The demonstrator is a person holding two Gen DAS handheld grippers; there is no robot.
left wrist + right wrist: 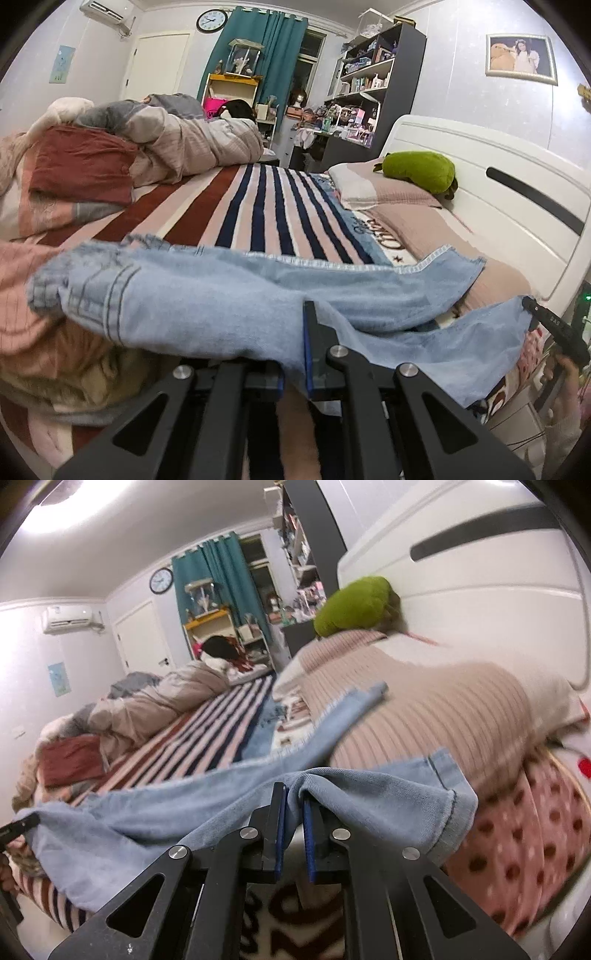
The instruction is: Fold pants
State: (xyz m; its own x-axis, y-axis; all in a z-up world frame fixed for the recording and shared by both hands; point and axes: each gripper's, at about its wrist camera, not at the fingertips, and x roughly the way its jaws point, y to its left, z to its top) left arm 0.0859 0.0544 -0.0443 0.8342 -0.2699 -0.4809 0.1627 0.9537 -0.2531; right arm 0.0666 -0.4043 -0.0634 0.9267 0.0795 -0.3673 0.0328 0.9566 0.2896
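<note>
Denim pants (207,295) hang pinched in left gripper (295,317) and right gripper (293,797).

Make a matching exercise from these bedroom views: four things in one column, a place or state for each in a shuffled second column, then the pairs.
Things:
1. jeans
2. green plush toy
3. wall clock
4. striped blanket

Places or states:
A. resting on a pillow by the white headboard
B. spread flat over the bed
C. pinched by the left gripper and the right gripper
D. hanging beside the teal curtain

Pairs: 1-C, 2-A, 3-D, 4-B
</note>
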